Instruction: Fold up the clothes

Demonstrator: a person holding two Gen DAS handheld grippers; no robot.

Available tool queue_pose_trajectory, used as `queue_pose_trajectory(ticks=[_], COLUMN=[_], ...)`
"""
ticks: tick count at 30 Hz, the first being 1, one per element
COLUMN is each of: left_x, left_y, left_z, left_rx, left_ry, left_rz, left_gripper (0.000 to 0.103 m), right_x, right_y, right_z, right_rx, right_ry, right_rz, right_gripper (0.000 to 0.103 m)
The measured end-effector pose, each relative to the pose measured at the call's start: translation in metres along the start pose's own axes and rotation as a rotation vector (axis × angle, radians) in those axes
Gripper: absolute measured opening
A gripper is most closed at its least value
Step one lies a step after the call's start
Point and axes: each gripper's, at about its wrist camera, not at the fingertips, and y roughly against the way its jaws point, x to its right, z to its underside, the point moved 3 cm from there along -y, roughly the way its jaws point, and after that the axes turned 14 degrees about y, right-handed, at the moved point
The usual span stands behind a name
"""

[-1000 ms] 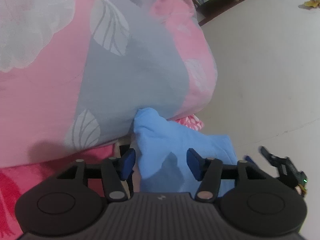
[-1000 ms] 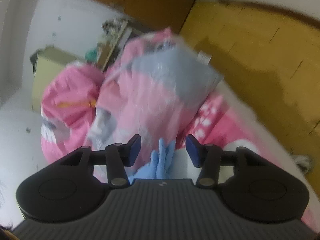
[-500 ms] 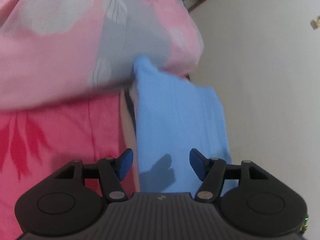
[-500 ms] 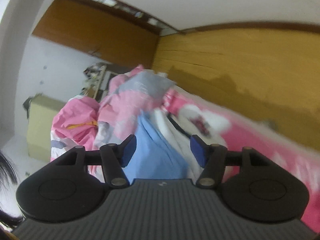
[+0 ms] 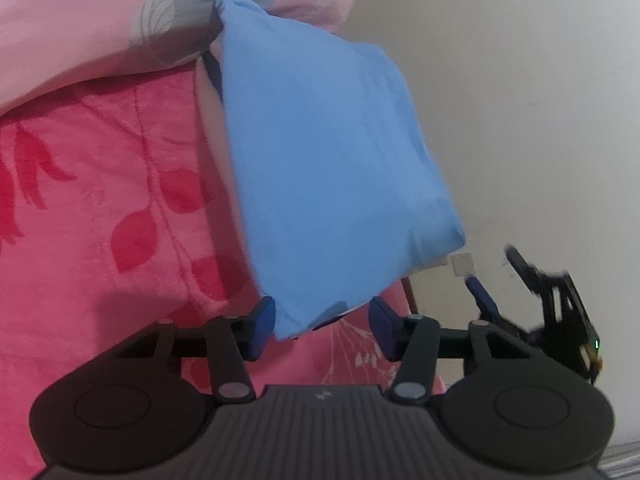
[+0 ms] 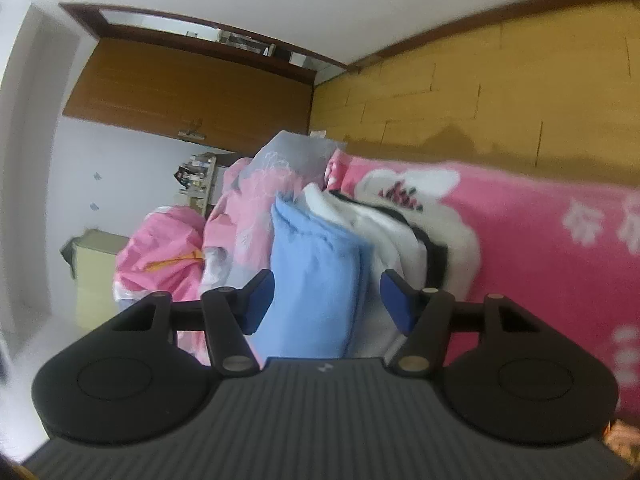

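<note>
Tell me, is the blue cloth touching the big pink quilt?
Touching. The left wrist view shows the blue cloth's knotted top corner pressed into the quilt, no gap.

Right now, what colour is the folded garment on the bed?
Plain light blue garment; left wrist view shows it best.

both wrist views, blurred, share blue cloth (image 5: 332, 168).

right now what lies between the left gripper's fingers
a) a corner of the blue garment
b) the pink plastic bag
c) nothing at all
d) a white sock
a: in the left wrist view the near corner of the blue garment hangs between the fingers of the left gripper, over the pink floral blanket.
</note>
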Motion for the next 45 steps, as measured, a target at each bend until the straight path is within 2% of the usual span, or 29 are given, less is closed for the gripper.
queue_pose_trajectory(ticks=[3,6,9,12,16,18,23,29,31,33,39,45], left_x=[0.005,0.01,0.012,0.01,0.003,0.0,-0.005,-0.006,-0.006,-0.006,-0.007,-0.002], left_y=[0.0,-0.001,-0.002,-0.003,0.002,0.005,-0.005,-0.023,-0.023,-0.021,-0.011,-0.006], left_z=[0.004,0.014,0.02,0.021,0.018,0.016,0.005,-0.002,-0.003,-0.004,-0.004,-0.005], left_rx=[-0.011,-0.038,-0.049,-0.043,-0.018,0.0,-0.006,-0.044,-0.042,-0.037,-0.021,-0.003], left_ry=[-0.06,-0.136,-0.162,-0.16,-0.144,-0.148,-0.129,-0.07,-0.059,-0.052,-0.043,-0.05], left_rz=[0.016,0.013,0.005,-0.002,-0.024,-0.036,-0.044,-0.004,-0.003,-0.002,0.001,-0.008], left_gripper=[0.04,0.04,0.04,0.04,0.042,0.052,0.055,0.042,0.035,0.029,0.015,0.008], right_x=[-0.01,-0.018,-0.023,-0.029,-0.03,-0.03,-0.033,-0.034,-0.033,-0.033,-0.032,-0.04], right_y=[-0.018,-0.032,-0.041,-0.047,-0.044,-0.043,-0.046,-0.054,-0.054,-0.054,-0.047,-0.041], right_z=[-0.011,-0.017,-0.022,-0.026,-0.03,-0.032,-0.03,-0.027,-0.027,-0.027,-0.028,-0.028], right_rx=[-0.033,-0.095,-0.153,-0.199,-0.215,-0.221,-0.257,-0.285,-0.291,-0.294,-0.271,-0.245], right_ry=[0.109,0.234,0.328,0.381,0.417,0.424,0.457,0.483,0.49,0.497,0.516,0.563], right_rz=[0.04,0.085,0.112,0.116,0.124,0.125,0.117,0.118,0.124,0.13,0.152,0.161], right_gripper=[0.058,0.058,0.058,0.058,0.058,0.058,0.057,0.053,0.048,0.038,0.015,0.009])
